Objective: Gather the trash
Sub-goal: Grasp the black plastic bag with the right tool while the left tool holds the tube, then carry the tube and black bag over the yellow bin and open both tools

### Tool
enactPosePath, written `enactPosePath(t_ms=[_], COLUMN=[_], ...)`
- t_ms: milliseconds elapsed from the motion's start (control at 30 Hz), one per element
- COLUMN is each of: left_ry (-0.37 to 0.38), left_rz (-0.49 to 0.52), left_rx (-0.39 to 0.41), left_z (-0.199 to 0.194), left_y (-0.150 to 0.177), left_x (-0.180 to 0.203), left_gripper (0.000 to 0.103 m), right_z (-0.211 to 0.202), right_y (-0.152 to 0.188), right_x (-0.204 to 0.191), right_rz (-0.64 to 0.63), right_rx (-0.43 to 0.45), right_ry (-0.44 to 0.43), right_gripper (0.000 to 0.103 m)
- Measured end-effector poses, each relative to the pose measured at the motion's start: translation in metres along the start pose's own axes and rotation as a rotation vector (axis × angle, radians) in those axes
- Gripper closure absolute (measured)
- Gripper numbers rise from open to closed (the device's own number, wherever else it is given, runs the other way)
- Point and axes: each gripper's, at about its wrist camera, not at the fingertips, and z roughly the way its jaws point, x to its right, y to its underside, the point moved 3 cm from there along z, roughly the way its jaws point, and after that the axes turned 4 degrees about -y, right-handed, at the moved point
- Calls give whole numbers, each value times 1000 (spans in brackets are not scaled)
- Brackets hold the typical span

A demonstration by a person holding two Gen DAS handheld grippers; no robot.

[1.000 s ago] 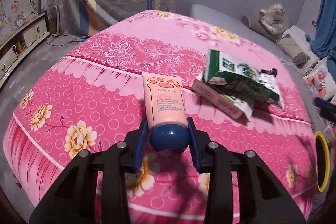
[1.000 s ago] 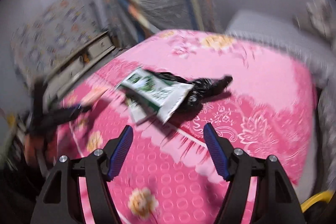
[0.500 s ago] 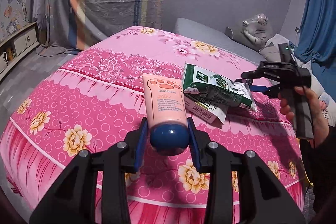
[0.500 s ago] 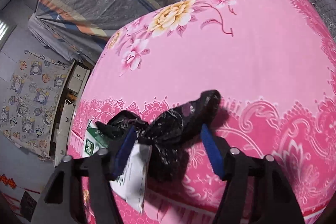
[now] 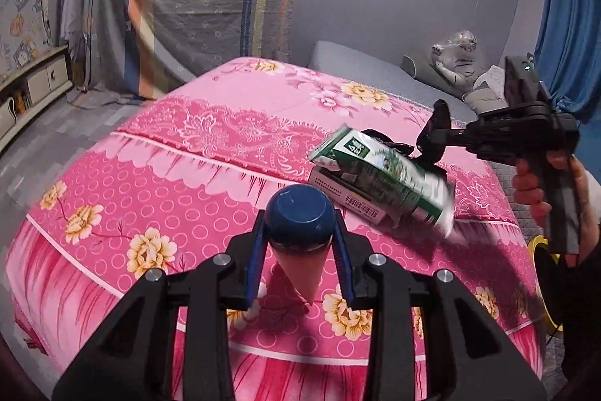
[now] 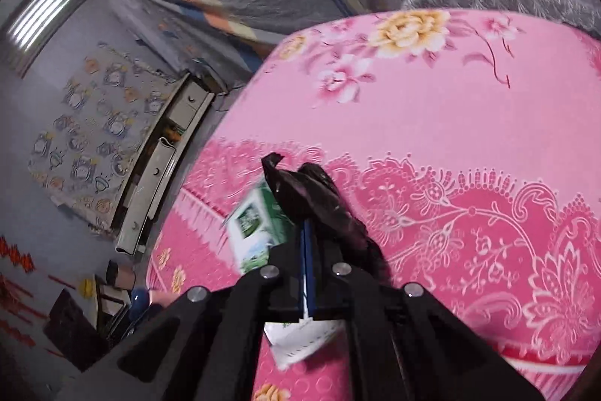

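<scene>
My left gripper (image 5: 299, 232) holds a pink tube (image 5: 300, 273) by its blue cap (image 5: 298, 213), and its jaws are closing a little on the cap. The tube hangs tail down over the pink bed (image 5: 180, 183). At the right a hand (image 5: 541, 183) holds my right gripper (image 5: 432, 145), shut on a black plastic bag (image 5: 439, 111). In the right wrist view the bag (image 6: 315, 190) is pinched at the right gripper (image 6: 306, 228). A green carton (image 5: 379, 171) tilts, blurred, on a white box (image 5: 349, 202) next to the bag; the carton (image 6: 255, 228) lies left of the fingers.
A yellow-rimmed object (image 5: 541, 250) stands beside the bed at the right. A low cabinet (image 5: 33, 81) runs along the left wall. A grey pillow (image 5: 357, 62) and a plush toy (image 5: 454, 55) lie at the bed's far end, before hanging cloths.
The right gripper came in over the black bag and shut on it, tipping the green carton. In my left gripper the tube swung from pointing forward to hanging tail down.
</scene>
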Motion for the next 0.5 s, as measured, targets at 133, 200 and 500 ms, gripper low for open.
enactPosePath(t_ms=[133,200,500], left_ry=[0,2,23], left_rz=[9,13,50], left_rx=[21,29,95], left_z=[-10,-15,-48], left_y=[-2,-3,-11], left_x=[3,6,19], left_gripper=[72,72,72], right_z=[-37,-57,-156], right_y=[14,20,48], right_x=[-32,-44,-74], right_rz=[-61,-84,-150], right_rx=[46,74,227], right_ry=[-43,-54,-106], right_gripper=[103,103,103])
